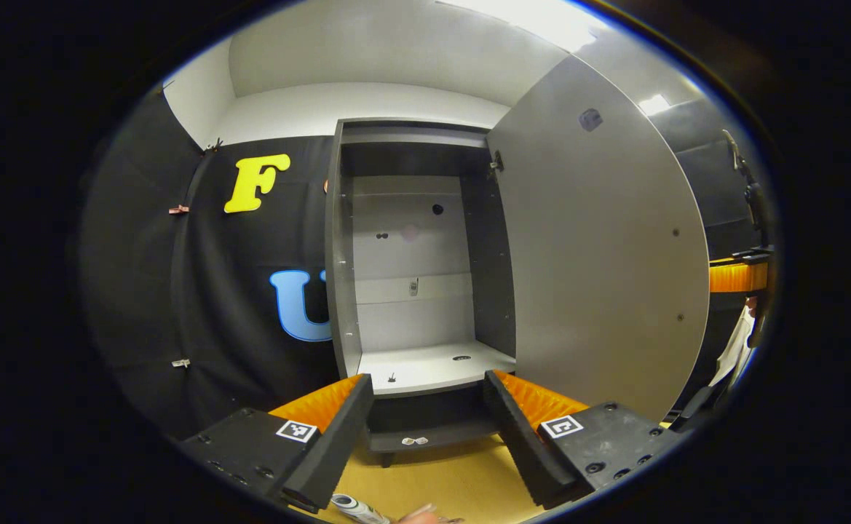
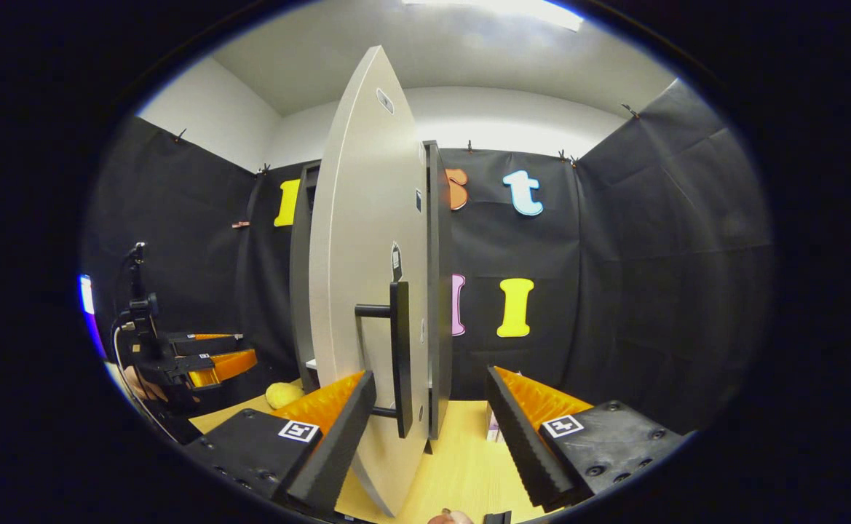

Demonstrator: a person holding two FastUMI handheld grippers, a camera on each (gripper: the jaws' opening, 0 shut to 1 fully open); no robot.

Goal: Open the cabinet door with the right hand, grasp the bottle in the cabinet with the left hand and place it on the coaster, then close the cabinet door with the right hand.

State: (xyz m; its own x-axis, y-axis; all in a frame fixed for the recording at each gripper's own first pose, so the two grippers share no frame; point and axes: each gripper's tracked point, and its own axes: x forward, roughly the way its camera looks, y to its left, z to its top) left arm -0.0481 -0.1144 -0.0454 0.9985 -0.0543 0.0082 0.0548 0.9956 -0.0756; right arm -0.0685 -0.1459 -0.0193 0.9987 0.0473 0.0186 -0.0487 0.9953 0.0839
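I hold the right gripper (image 2: 431,429) with jaws spread, astride the open cabinet door (image 2: 367,291) — its upright handle (image 2: 398,356) dead centre; the left gripper (image 1: 429,429), also agape, faces the cabinet (image 1: 425,364) — bottle (image 1: 356,507) at frame bottom

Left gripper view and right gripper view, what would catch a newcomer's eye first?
The open cabinet straight ahead in the left gripper view, its shelf bare of any bottle. Next, the door swung wide, edge-on in the right gripper view, its handle between the right gripper's open fingers.
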